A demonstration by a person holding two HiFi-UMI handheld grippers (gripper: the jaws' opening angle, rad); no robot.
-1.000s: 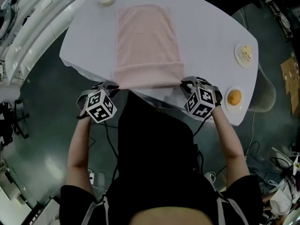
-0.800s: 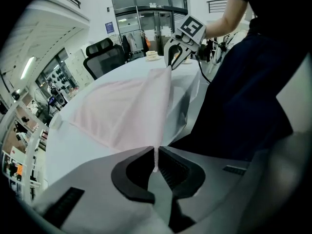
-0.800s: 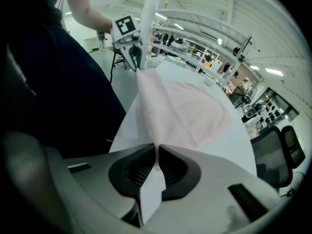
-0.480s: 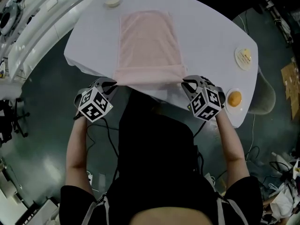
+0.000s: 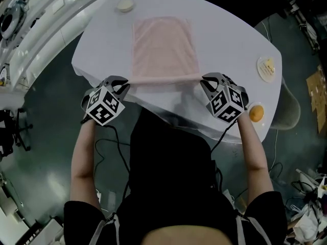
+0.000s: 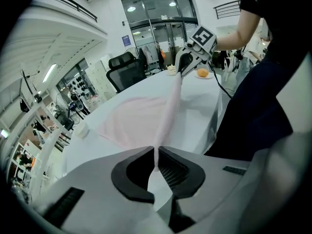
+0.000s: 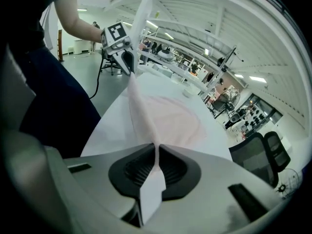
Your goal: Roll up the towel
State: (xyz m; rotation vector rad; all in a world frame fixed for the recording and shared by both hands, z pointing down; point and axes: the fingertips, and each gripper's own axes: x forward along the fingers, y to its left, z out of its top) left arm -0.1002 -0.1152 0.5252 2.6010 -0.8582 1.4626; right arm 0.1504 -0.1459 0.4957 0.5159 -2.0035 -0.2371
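Observation:
A pale pink towel [image 5: 163, 47] lies lengthwise on the white-clothed table [image 5: 230, 40]. Its near edge is lifted off the table and pulled taut between the two grippers. My left gripper [image 5: 126, 84] is shut on the towel's near left corner [image 6: 157, 152]. My right gripper [image 5: 204, 82] is shut on the near right corner [image 7: 156, 152]. In the left gripper view the raised edge [image 6: 170, 106] runs straight to the right gripper [image 6: 187, 57]. From the right gripper view the same edge [image 7: 139, 106] leads to the left gripper [image 7: 124, 55]. The rest of the towel lies flat.
A small round dish [image 5: 125, 5] sits at the table's far left. A plate with pale food [image 5: 266, 68] and another with an orange item [image 5: 255, 114] stand at the right edge. The person's dark torso [image 5: 168, 188] is against the near edge. Office chairs [image 6: 127, 67] stand beyond.
Both grippers have risen and moved toward the table, lifting the towel's near edge. The folded band hanging over the table's edge is now a thin taut line above the cloth.

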